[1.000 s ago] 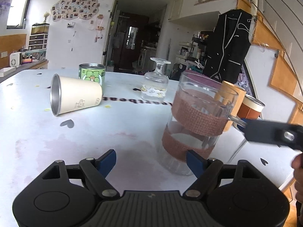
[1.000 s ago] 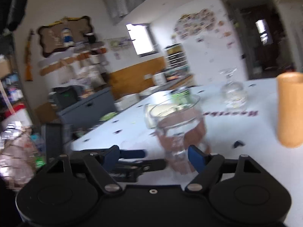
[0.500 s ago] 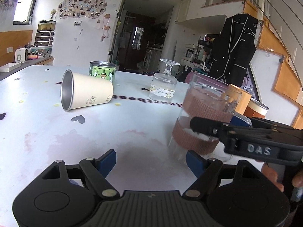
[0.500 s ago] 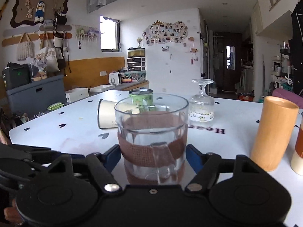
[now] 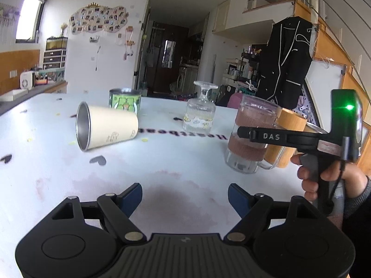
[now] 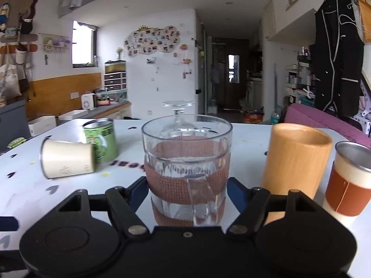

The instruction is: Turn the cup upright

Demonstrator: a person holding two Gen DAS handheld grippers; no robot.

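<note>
Glass mug with burlap wrap standing upright on the white worktop, sitting right between the blue pads of the right tongs. Pads look spread either side of the glass with slivers of gap showing, so released rather than clenched, handle facing the camera at 6 o'clock. Left tongs spread wide over bare worktop, nothing between them.

From the left wrist view: cream cup lying on its side at about 10 o'clock, steel mouth facing the camera. Green tin just behind it at 11 o'clock, touching or nearly so, hard to say. Upside-down stemmed glass at 12 o'clock. Right hand gripping the tool handle at 3 o'clock.

From the right wrist view: wooden tumbler at 2 o'clock just beside the mug, brown-sleeved steel cup at 3 o'clock next to that.
</note>
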